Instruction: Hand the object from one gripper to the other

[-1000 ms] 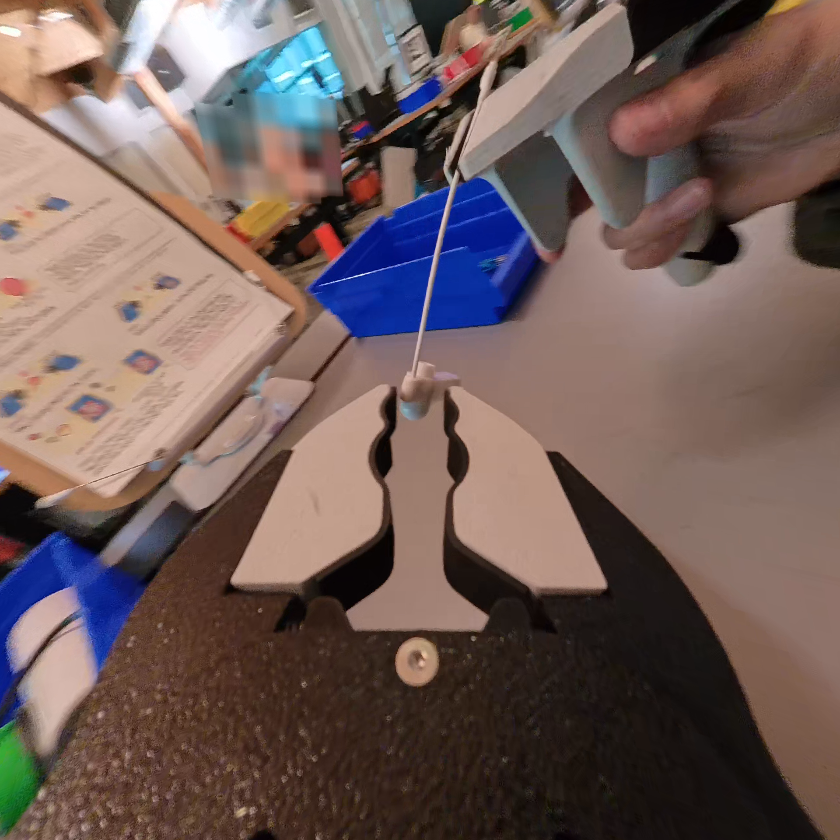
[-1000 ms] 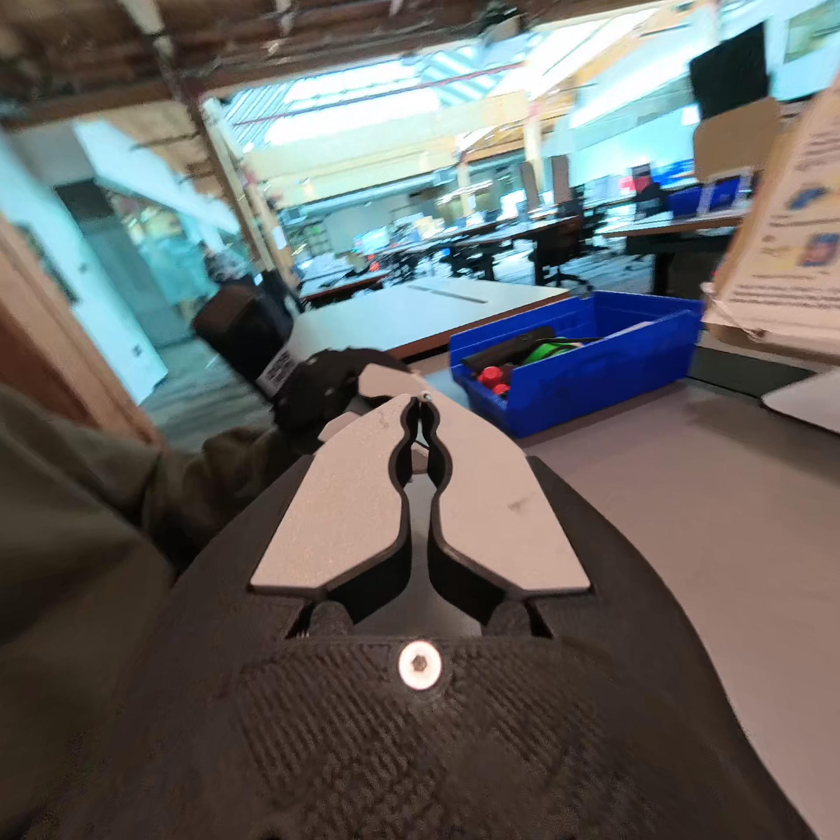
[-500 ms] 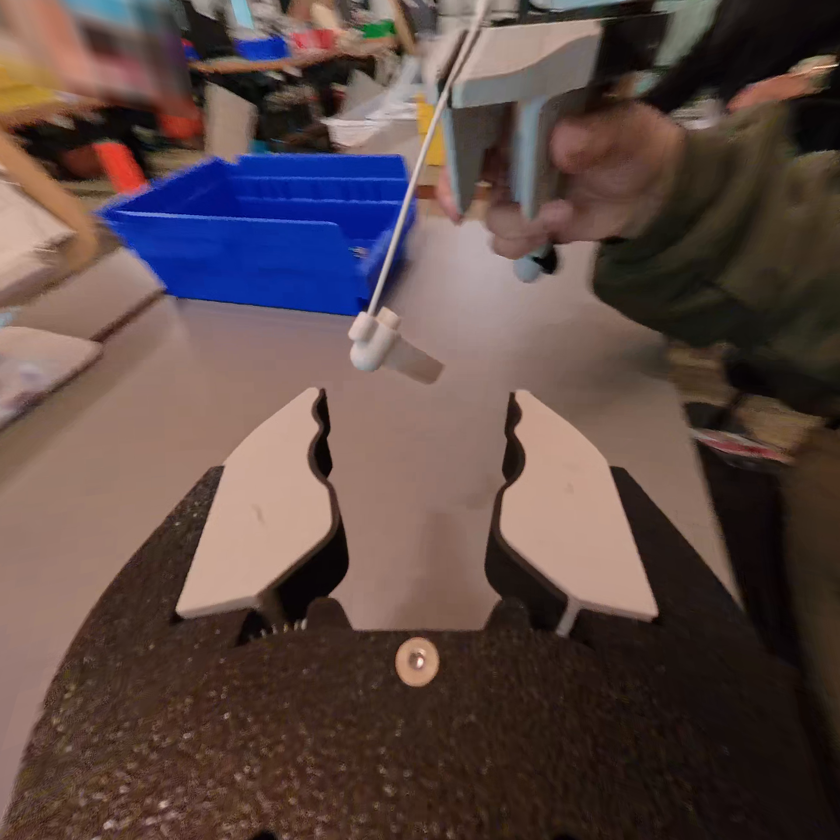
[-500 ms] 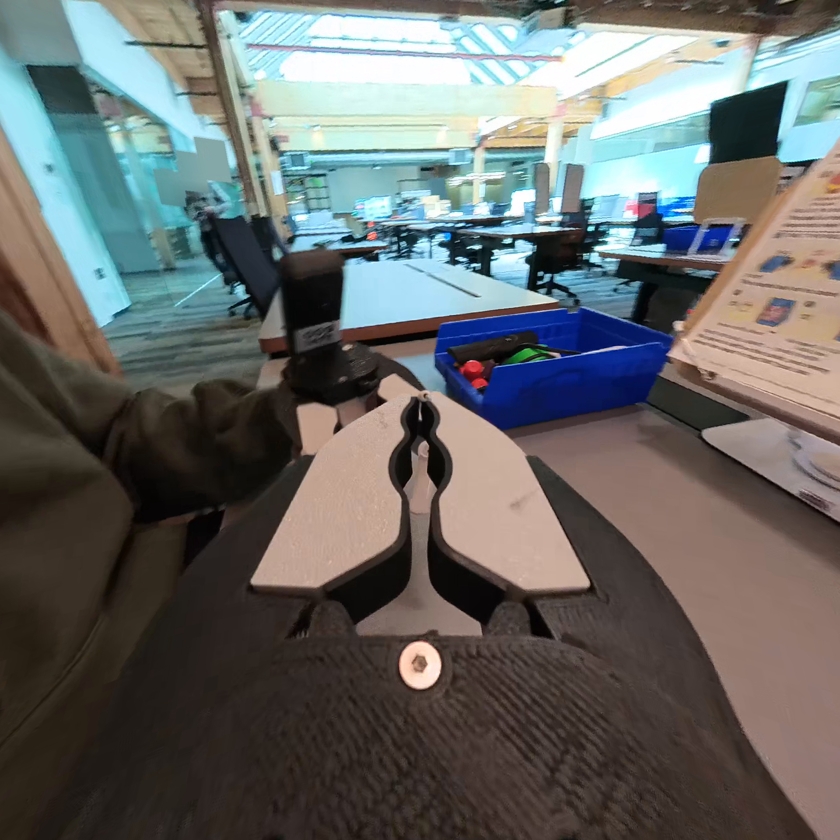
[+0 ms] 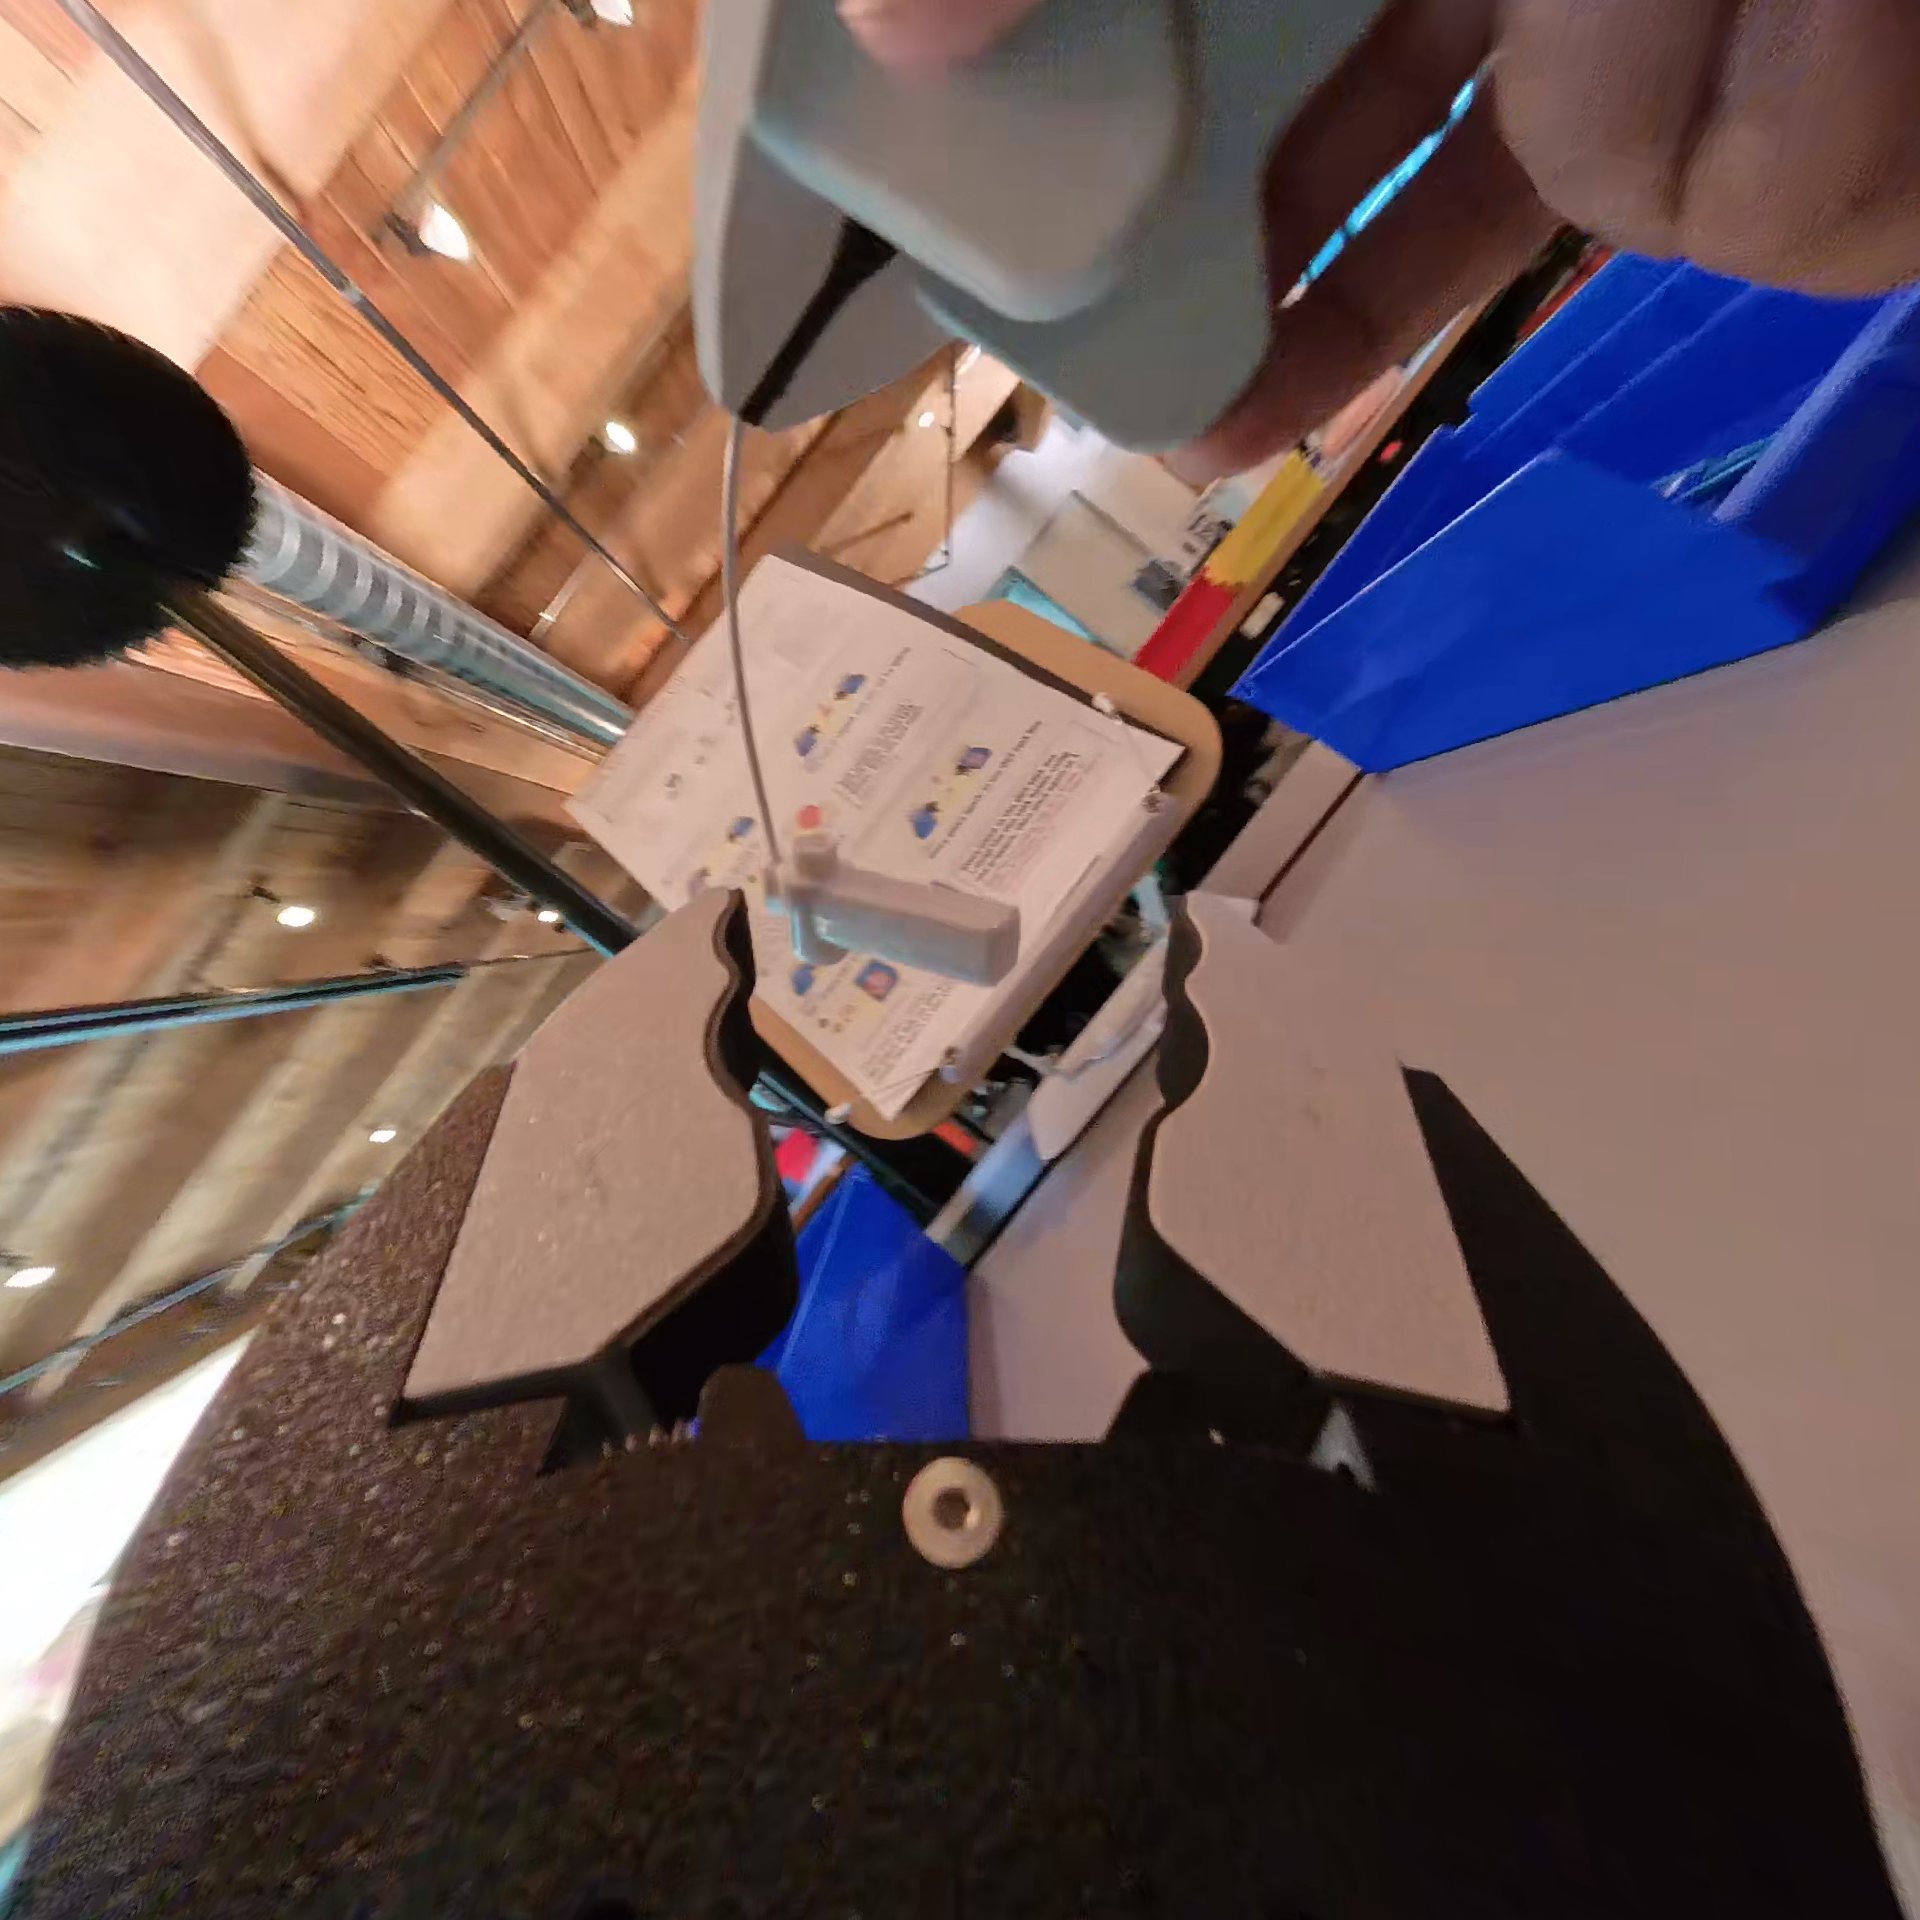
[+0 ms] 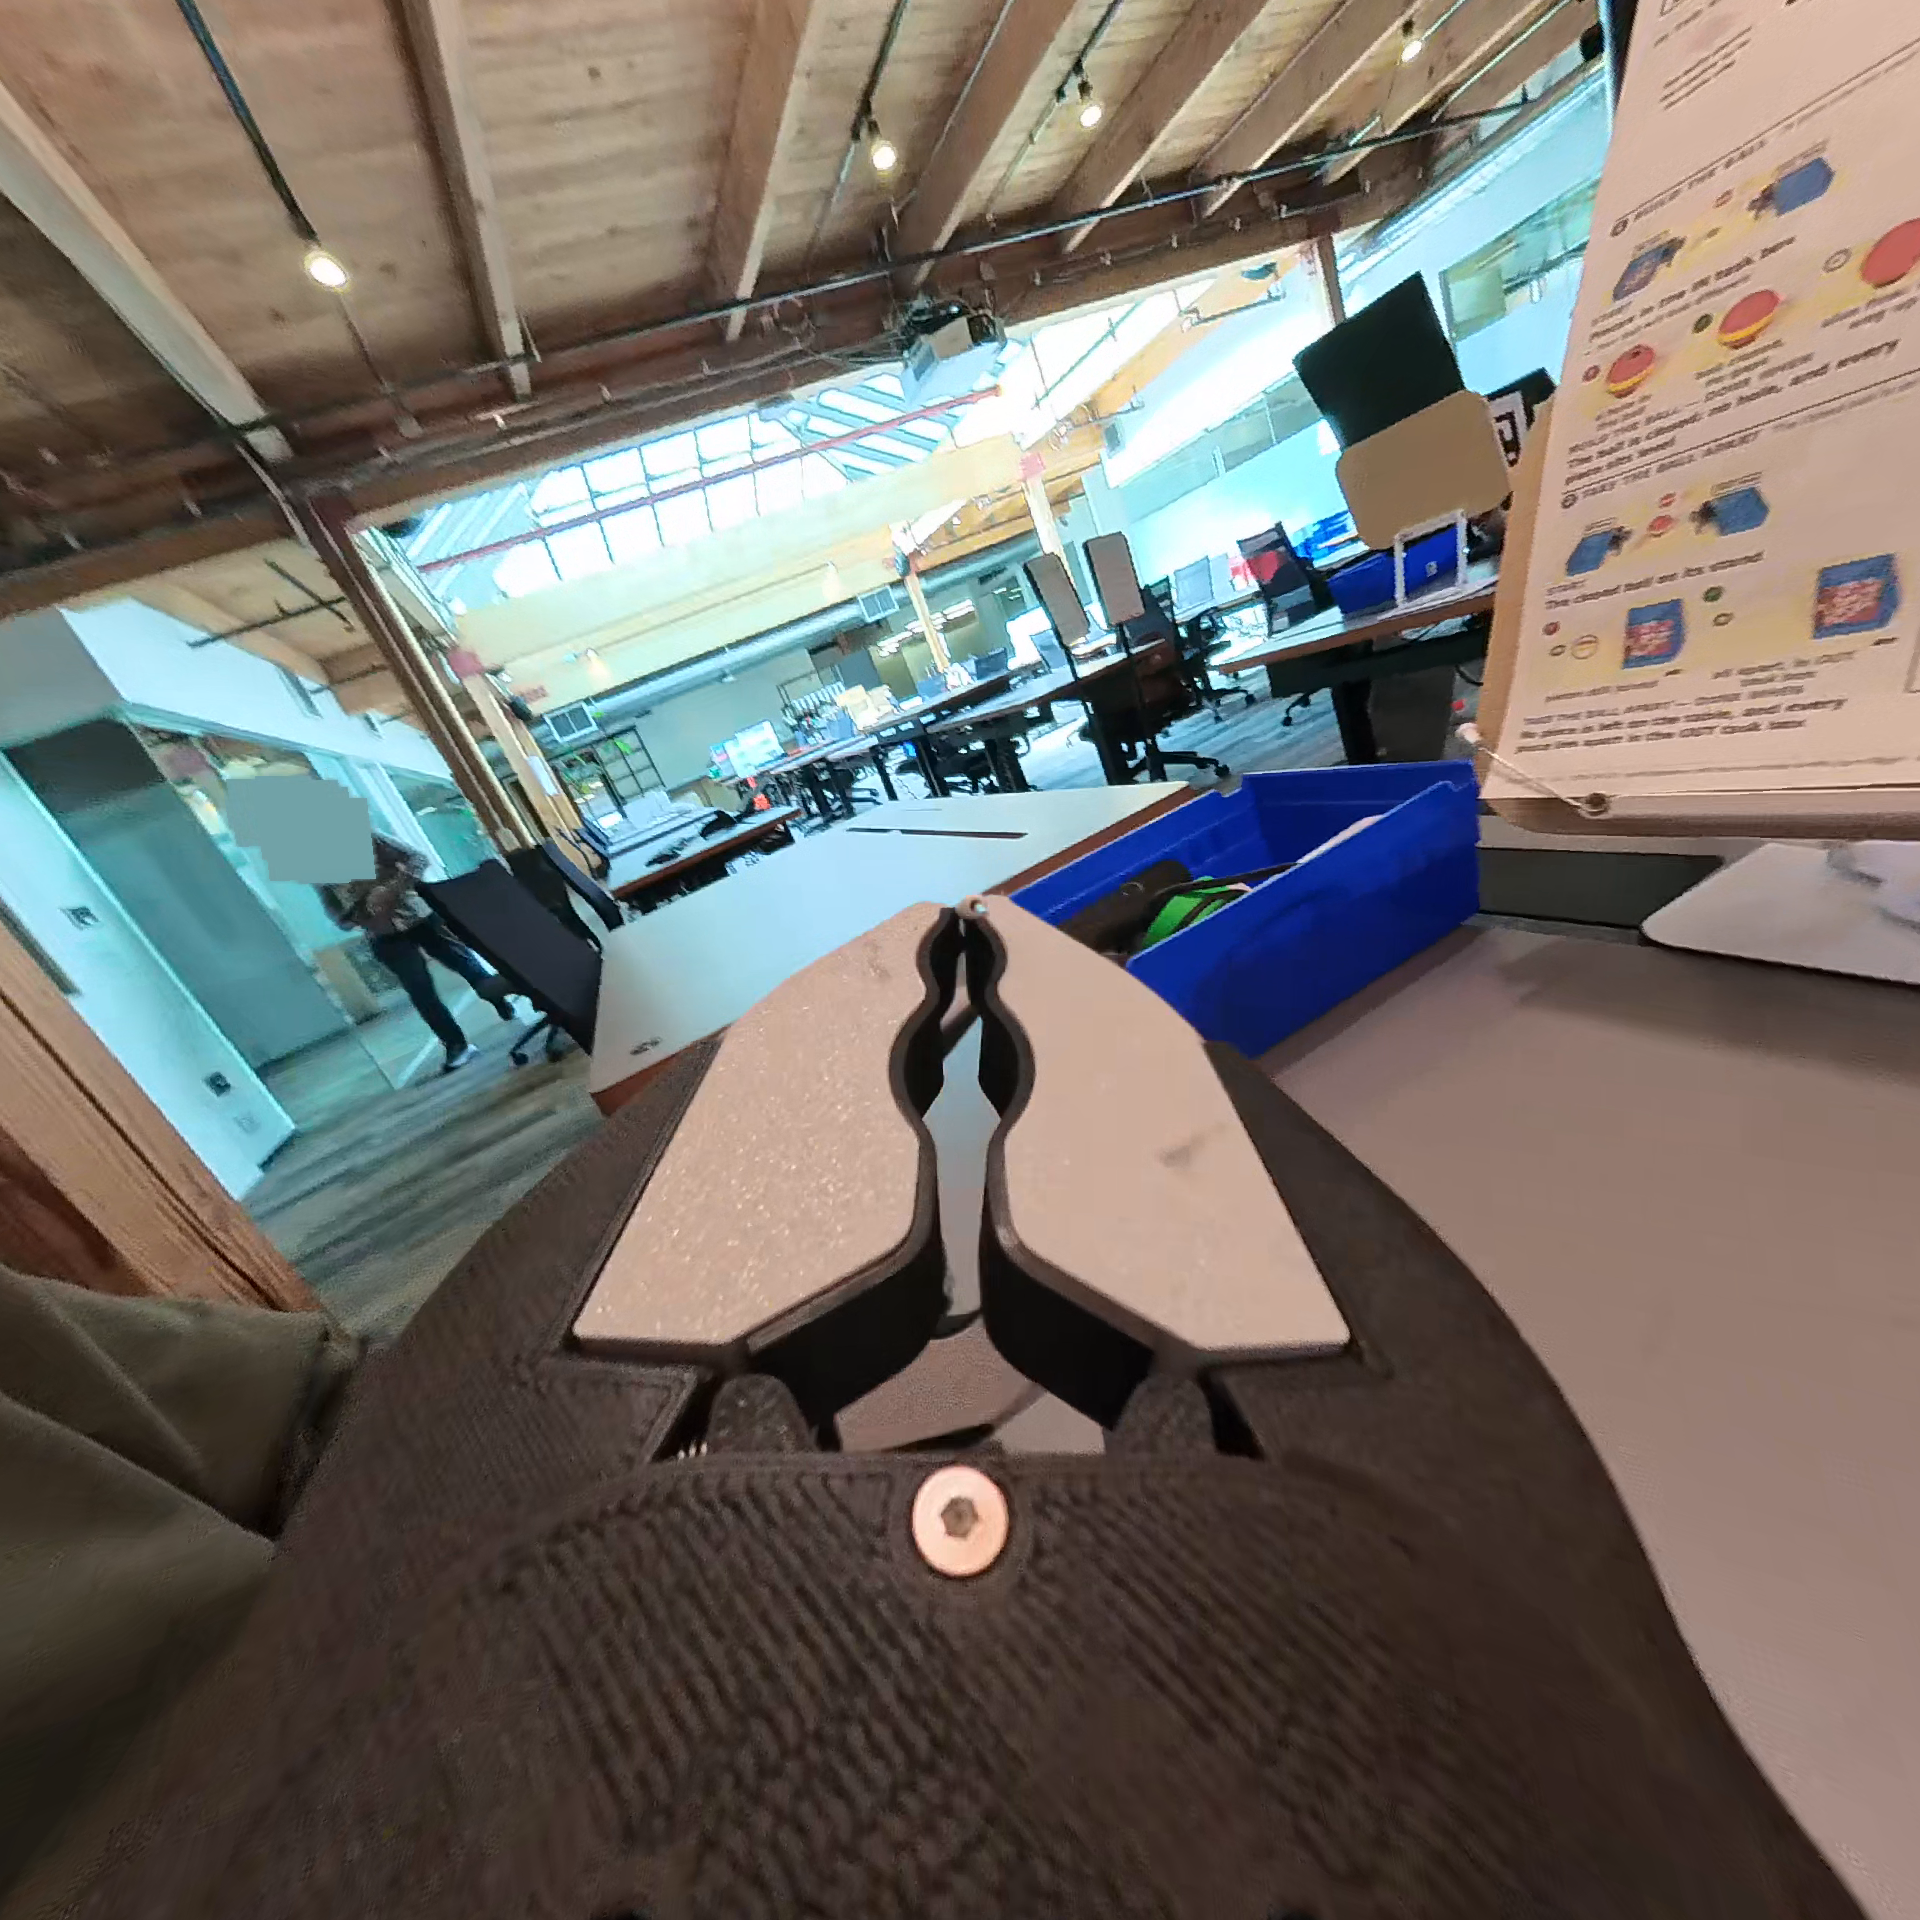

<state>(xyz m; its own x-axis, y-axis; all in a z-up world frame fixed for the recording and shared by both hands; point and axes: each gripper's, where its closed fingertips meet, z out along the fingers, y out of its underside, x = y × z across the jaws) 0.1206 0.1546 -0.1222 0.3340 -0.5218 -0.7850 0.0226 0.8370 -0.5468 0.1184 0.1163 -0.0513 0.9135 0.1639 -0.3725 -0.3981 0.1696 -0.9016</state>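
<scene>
The object is a thin white rod (image 5: pixel 740 644) with a small grey block (image 5: pixel 894 927) at its lower end. In the left wrist view it hangs from my right gripper (image 5: pixel 821 343), which a hand (image 5: pixel 1621 125) holds close above. My left gripper (image 5: pixel 956 914) is open and empty. The grey block floats just beyond its tips, nearer the left finger, touching neither. In the right wrist view my right gripper (image 6: pixel 971 920) is shut, and only the rod's tip (image 6: pixel 971 905) shows between its fingertips. The rest of the rod is hidden there.
A blue bin (image 5: pixel 1558 582) stands on the grey table (image 5: pixel 1610 987). An instruction sheet on a board (image 5: pixel 997 790) stands behind the block. The right wrist view shows a blue bin with parts (image 6: pixel 1320 914), the sheet (image 6: pixel 1725 499) and a person (image 6: pixel 400 935) far off.
My left gripper has opened, let go of the grey block and rolled sideways. My right gripper stays shut on the rod and now carries it alone, closer above the left camera.
</scene>
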